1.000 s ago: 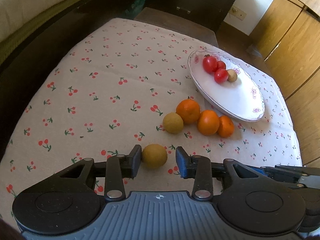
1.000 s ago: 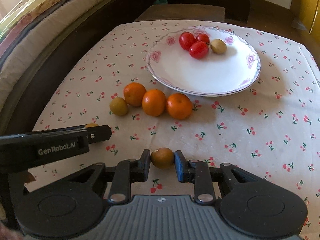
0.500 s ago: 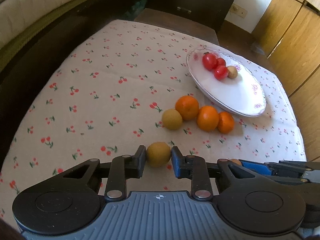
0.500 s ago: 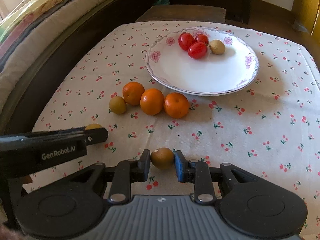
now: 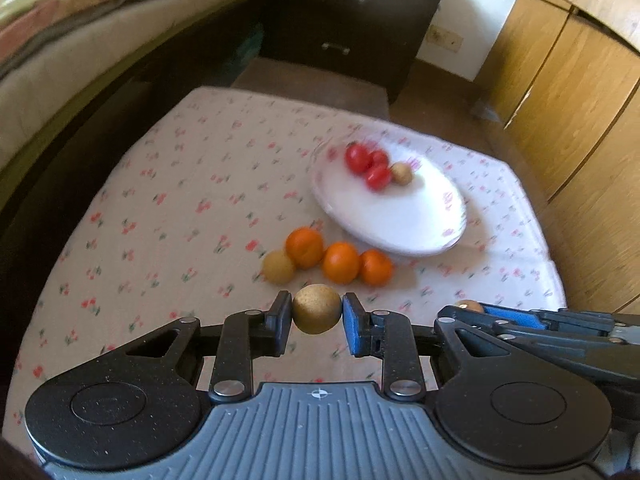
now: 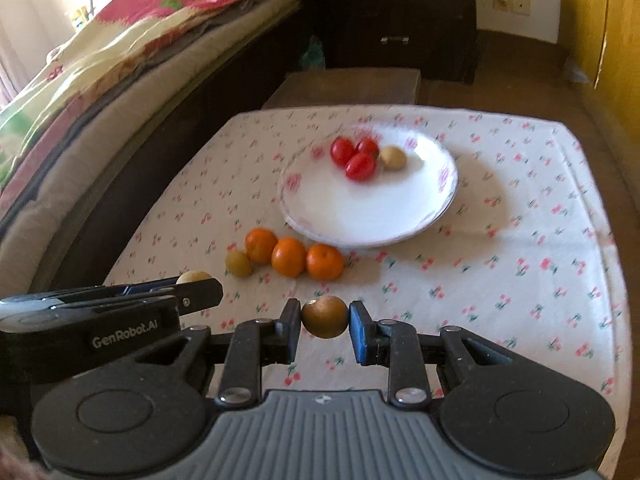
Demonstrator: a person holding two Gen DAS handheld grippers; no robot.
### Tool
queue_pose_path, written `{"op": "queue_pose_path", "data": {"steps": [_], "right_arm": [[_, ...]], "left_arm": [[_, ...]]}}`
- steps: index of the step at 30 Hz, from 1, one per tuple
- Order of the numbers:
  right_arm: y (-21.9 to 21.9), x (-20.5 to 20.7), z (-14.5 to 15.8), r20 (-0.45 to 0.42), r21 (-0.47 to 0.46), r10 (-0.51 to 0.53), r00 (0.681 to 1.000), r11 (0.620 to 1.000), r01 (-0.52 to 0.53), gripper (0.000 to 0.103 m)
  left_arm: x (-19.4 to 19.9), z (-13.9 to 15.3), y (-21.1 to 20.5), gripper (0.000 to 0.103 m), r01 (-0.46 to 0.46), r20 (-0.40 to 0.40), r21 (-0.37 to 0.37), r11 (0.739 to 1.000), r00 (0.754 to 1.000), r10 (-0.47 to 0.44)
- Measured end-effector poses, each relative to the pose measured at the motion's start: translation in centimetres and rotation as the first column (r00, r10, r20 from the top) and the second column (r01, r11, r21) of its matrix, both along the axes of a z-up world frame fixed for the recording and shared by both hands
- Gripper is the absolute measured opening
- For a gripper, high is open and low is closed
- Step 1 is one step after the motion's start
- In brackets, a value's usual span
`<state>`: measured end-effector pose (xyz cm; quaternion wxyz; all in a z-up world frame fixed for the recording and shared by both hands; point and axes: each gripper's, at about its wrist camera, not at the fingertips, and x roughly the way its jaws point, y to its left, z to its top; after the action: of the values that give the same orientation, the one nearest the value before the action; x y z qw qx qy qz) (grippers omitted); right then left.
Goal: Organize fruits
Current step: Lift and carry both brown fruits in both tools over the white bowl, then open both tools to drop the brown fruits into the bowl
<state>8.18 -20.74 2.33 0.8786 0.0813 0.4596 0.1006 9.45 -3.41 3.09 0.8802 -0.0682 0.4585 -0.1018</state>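
My left gripper is shut on a tan round fruit, held above the cloth. A darker brown round fruit sits clamped in my right gripper, which is shut on it and also lifted. The right gripper shows from the side in the left wrist view, the left gripper in the right wrist view. On the cherry-print tablecloth lie three oranges in a row with one tan fruit at their left end. Behind them a white plate holds three red tomatoes and a tan fruit.
A bed with folded blankets runs along the left. A dark drawer cabinet and a low brown stool stand beyond the table's far edge. Wooden cupboard doors line the right side.
The left gripper's jaws have shut on the tan fruit. Both grippers have lifted their fruits off the cloth and the table now looks farther away.
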Motion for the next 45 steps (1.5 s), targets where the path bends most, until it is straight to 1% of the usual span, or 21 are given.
{"op": "queue_pose_path", "data": {"steps": [3, 7, 11, 14, 16, 18, 23, 27, 30, 37, 45], "right_arm": [[-0.9, 1.0, 0.1, 0.003, 0.007, -0.025, 1.000, 1.000, 0.025, 0.028], [-1.6, 3.0, -0.3, -0.002, 0.016, -0.052, 0.999, 0.999, 0.052, 0.028], [-1.3, 5.1, -0.7, -0.004, 0.017, -0.047, 0.999, 0.999, 0.047, 0.028], [-1.2, 6.5, -1.1, -0.007, 0.017, -0.045, 0.999, 0.999, 0.045, 0.028], [-1.3, 7.3, -1.4, -0.011, 0.012, -0.050, 0.999, 0.999, 0.050, 0.028], [-1.4, 7.9, -1.6, -0.010, 0.007, -0.055, 0.998, 0.998, 0.055, 0.028], [-2.2, 9.3, -2.5, -0.027, -0.003, -0.080, 0.996, 0.997, 0.080, 0.028], [-2.7, 10.0, -3.1, -0.039, -0.010, -0.095, 0.995, 0.995, 0.095, 0.028], [-3.1, 10.3, -3.4, -0.044, -0.008, -0.109, 0.993, 0.994, 0.109, 0.029], [-3.2, 10.3, -3.6, -0.042, -0.004, -0.110, 0.993, 0.994, 0.110, 0.029], [-3.3, 10.3, -3.5, -0.038, 0.005, -0.121, 0.992, 0.993, 0.121, 0.029]], "left_arm": [[1.3, 0.4, -1.0, 0.035, 0.016, 0.013, -0.025, 1.000, 1.000, -0.015], [3.2, 0.1, -1.9, 0.035, 0.031, 0.018, -0.053, 0.998, 0.999, -0.030], [5.0, -1.2, -2.0, 0.035, 0.028, 0.003, -0.059, 0.998, 1.000, -0.028], [6.2, -1.8, -1.9, 0.035, 0.019, -0.012, -0.081, 0.997, 1.000, -0.020], [6.8, -1.7, -2.3, 0.035, 0.023, -0.003, -0.068, 0.997, 1.000, -0.023], [7.5, -1.7, -2.6, 0.034, 0.020, 0.000, -0.072, 0.997, 1.000, -0.020], [8.7, -2.5, -3.5, 0.034, 0.022, -0.020, -0.070, 0.997, 1.000, -0.023], [9.3, -2.8, -4.5, 0.034, 0.035, -0.013, -0.036, 0.999, 0.999, -0.035], [9.4, -3.1, -4.7, 0.034, 0.036, -0.022, -0.048, 0.998, 0.999, -0.037], [9.6, -3.2, -4.8, 0.034, 0.036, -0.022, -0.042, 0.998, 0.999, -0.037], [9.7, -3.1, -4.6, 0.040, 0.024, -0.026, -0.052, 0.998, 0.999, -0.026]]}}
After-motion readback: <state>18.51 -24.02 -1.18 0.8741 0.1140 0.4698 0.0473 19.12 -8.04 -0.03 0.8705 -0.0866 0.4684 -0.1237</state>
